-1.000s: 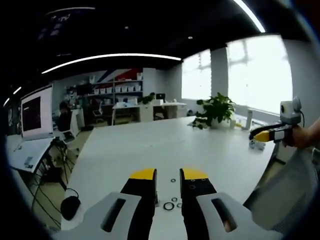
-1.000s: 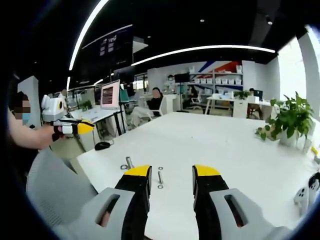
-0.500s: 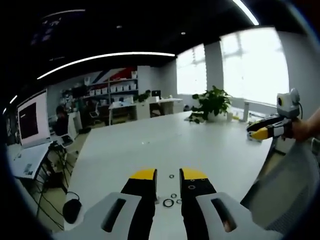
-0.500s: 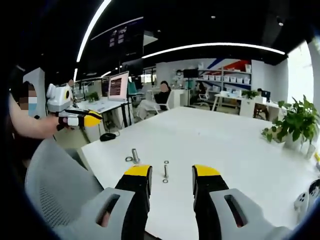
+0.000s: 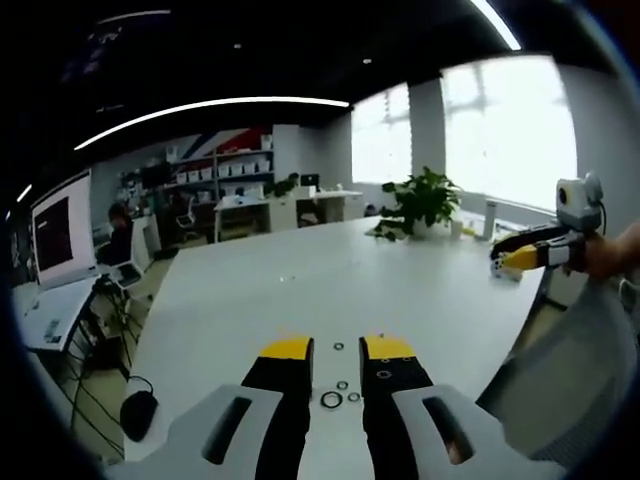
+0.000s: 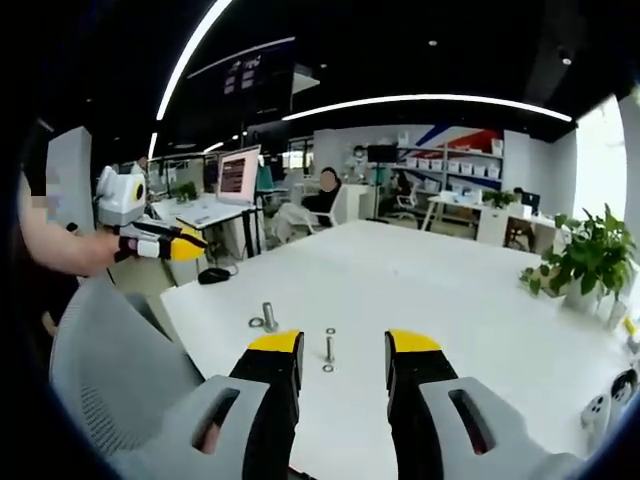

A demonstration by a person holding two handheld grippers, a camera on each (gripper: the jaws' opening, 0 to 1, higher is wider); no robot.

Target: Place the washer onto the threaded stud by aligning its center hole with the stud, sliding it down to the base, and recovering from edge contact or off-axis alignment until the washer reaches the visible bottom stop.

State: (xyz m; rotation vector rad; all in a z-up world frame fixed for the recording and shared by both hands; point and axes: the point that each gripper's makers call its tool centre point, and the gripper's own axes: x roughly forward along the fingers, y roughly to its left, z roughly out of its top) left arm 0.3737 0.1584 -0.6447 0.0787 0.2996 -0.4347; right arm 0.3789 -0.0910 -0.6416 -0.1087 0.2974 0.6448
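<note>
White worktop carries all the parts. In the left gripper view, the left tongs hang above the near edge with jaws parted and nothing between them. Several small dark washers lie flat on the surface directly ahead, in the gap between the jaws and just beyond the tips. The right tongs appear far off to the right, held in a hand.

In the right gripper view, the right tongs also stand open and empty. A threaded stud stands upright straight ahead between the jaws, its long axis vertical, with small rings at its foot. A second upright stud with a ring beside it stands a little to the left.

Judgement: no washer is lifted yet. The left tongs are nearer the washers, the right nearer the studs; the pickup calls for a short forward, downward reach.
</note>
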